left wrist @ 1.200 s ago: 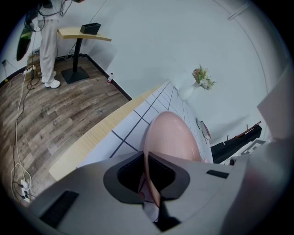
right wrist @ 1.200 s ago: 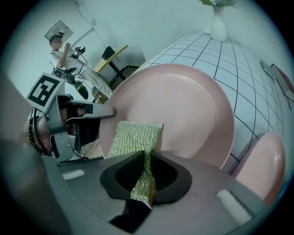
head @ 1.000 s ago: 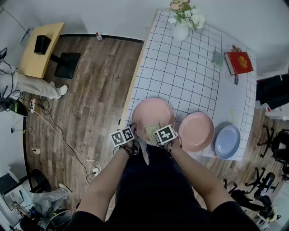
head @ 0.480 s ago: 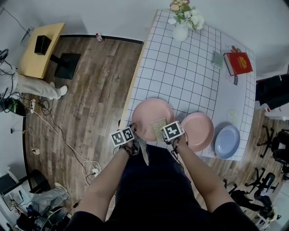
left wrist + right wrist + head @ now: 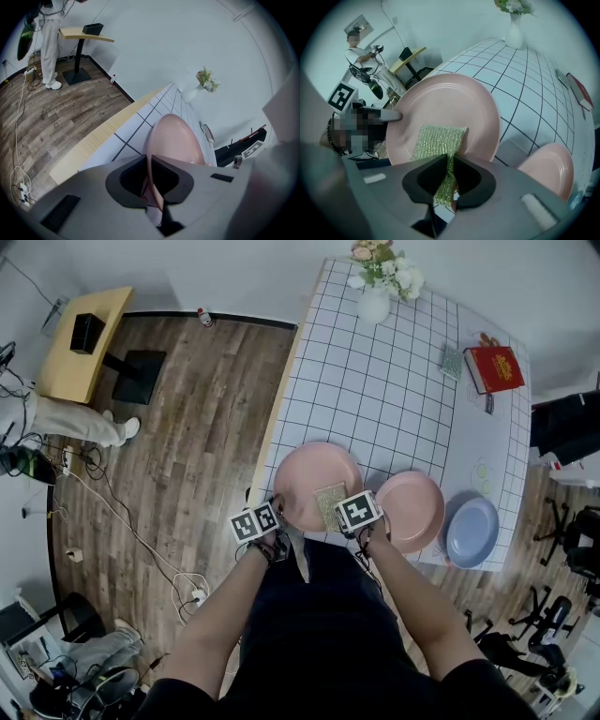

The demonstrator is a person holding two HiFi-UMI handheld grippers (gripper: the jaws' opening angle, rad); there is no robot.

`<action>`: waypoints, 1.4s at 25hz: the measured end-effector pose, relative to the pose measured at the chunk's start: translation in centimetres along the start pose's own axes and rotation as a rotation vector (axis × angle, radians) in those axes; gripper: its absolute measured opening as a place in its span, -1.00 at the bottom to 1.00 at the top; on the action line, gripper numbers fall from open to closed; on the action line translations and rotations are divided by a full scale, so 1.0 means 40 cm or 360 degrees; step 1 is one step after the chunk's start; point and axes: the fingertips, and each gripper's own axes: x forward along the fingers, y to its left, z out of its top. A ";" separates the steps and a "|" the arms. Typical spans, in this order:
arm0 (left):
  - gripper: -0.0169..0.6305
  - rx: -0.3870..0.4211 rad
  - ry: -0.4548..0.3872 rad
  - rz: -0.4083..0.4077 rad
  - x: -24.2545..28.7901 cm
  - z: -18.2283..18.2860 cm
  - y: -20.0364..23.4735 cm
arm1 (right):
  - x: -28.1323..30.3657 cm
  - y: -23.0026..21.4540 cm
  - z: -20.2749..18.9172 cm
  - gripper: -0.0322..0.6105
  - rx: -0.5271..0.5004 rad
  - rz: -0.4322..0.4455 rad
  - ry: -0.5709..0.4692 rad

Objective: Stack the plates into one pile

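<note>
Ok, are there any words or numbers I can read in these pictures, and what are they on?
No text here can be read.
Red book: gold print on its cover, too small to read.
Marker cubes: black-and-white square patterns, not letters or numbers.
</note>
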 end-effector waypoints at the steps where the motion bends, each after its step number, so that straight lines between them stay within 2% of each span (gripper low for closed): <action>1: -0.91 0.0000 -0.0001 -0.0001 0.000 0.000 -0.001 | -0.001 0.001 -0.001 -0.72 0.0000 -0.0002 0.0005; 11: -0.91 0.0011 -0.0010 0.0005 -0.002 0.001 -0.002 | 0.018 0.030 -0.007 -0.72 -0.0056 0.0018 -0.0010; 19: -0.91 0.0016 -0.0014 0.0009 -0.001 -0.001 -0.003 | 0.050 0.124 -0.020 -0.72 -0.0062 0.0121 0.0001; 31: -0.91 0.0011 -0.0005 0.0001 -0.003 -0.001 -0.003 | 0.067 0.203 0.024 -0.72 0.0128 0.0271 -0.0041; 35: -0.91 0.0000 -0.0003 -0.0012 -0.001 -0.001 -0.003 | 0.071 0.210 0.031 -0.73 0.0163 0.0281 -0.0063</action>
